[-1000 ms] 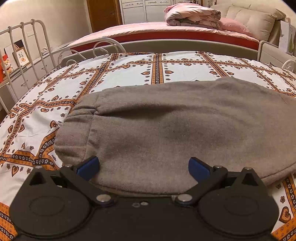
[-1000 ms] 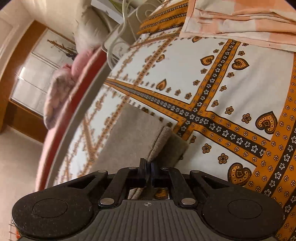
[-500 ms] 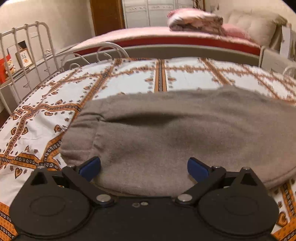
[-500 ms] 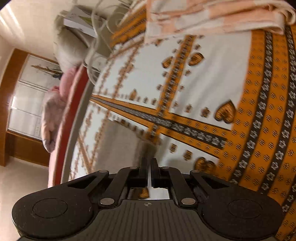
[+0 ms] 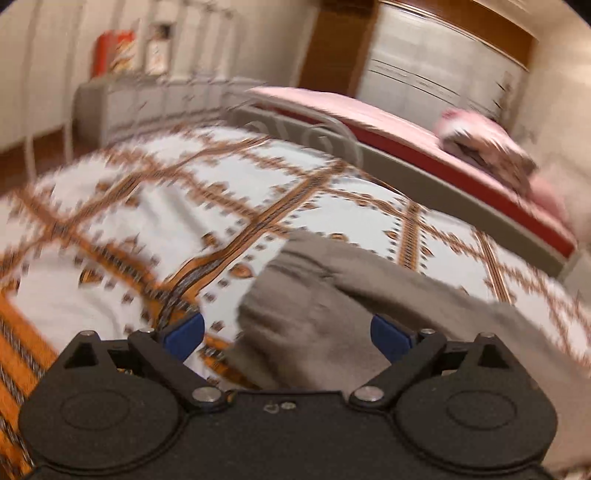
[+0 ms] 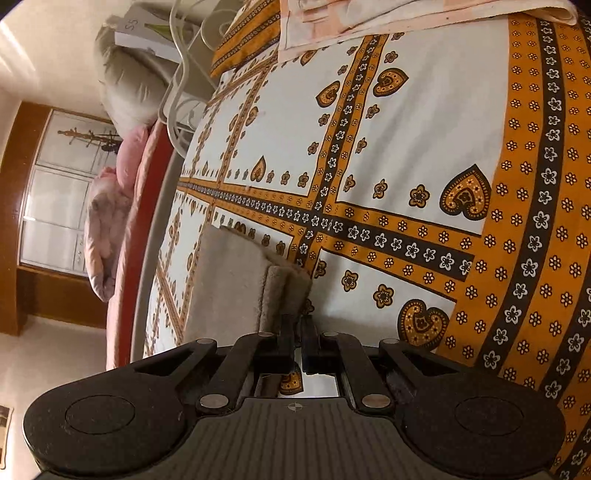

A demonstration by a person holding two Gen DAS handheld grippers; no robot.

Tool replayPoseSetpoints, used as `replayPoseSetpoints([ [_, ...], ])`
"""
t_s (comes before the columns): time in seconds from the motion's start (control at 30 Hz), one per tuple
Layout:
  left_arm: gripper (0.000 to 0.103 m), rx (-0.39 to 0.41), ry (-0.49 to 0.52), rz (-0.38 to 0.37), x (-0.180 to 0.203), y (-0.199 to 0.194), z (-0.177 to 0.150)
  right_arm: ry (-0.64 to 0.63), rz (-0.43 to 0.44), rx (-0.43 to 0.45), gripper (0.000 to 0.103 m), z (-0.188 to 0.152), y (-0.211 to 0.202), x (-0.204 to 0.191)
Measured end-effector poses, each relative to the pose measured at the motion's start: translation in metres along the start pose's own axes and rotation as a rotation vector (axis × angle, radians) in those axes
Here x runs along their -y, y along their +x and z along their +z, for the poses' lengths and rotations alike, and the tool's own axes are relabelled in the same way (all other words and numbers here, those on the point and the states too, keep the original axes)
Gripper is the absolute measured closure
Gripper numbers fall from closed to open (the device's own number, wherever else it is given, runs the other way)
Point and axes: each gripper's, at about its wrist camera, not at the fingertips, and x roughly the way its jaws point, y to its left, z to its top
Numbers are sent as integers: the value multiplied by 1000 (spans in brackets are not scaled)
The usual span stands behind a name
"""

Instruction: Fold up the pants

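Observation:
The grey-brown pants [image 5: 332,314] lie folded on the patterned bedspread [image 5: 147,221]. In the blurred left wrist view my left gripper [image 5: 288,332] is open, its blue pads either side of the pants' near left end, holding nothing. In the right wrist view the pants [image 6: 229,284] show as a folded stack just ahead of my right gripper [image 6: 298,325]. Its jaws stand almost together with a thin gap; the folded edge sits right at the fingertips, and whether cloth is pinched is unclear.
A white metal bed rail [image 5: 314,129] and a second bed with pink bedding [image 5: 461,133] lie beyond. A folded peach cloth [image 6: 406,18] and a patterned pillow [image 6: 247,37] rest at the bed's far end. A bedside stand with a book [image 6: 147,33] is nearby.
The left gripper has swung left and tilted fast, so the pants now sit to its right. The right gripper's view has steadied, with the folded pants edge again at its tips.

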Motion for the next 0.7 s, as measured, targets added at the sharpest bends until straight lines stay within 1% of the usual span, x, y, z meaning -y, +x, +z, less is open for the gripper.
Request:
replayPoseSetpoints([
  [0.07,13,-14,-45,3,-9,1,0,-1,-5,-1,97,-2,-1,0],
  [0.13,15,-25,-56,-5,-13,2,1,-1,-7,-8,94,-4,-2,-1],
  [0.17,17,-32,-54,-7,-13,2,0,5,-1,-7,88,-5,-3,-1],
  [0.2,23,-44,-48,-8,-12,4,-1,9,4,-5,85,-6,-3,-3],
  [0.23,25,-56,-53,-14,-12,6,-1,10,7,0,79,-7,-3,-4],
  [0.27,29,-70,-68,-23,-13,9,-2,10,12,8,70,-8,-5,-5],
  [0.3,35,-83,-82,-27,-14,11,-3,9,23,13,66,-9,-6,-6],
  [0.33,37,-100,-90,-24,-15,15,-4,1,27,13,64,-9,-6,-7],
  [0.37,43,-121,-96,-19,-15,20,-4,-10,22,16,64,-10,-6,-8],
  [0.4,45,-134,-100,-20,-16,25,-5,-11,23,17,64,-10,-5,-10],
  [0.5,44,-141,-109,-23,-14,35,-6,12,36,16,64,-10,-4,-6],
  [0.57,41,-142,-111,-20,-12,40,-7,7,39,12,64,-10,-2,-7],
  [0.63,41,-135,-122,-20,-11,41,-7,14,42,11,65,-10,-1,-7],
  [0.7,42,-132,-121,-20,-10,41,-7,48,52,9,65,-10,-2,-4],
])
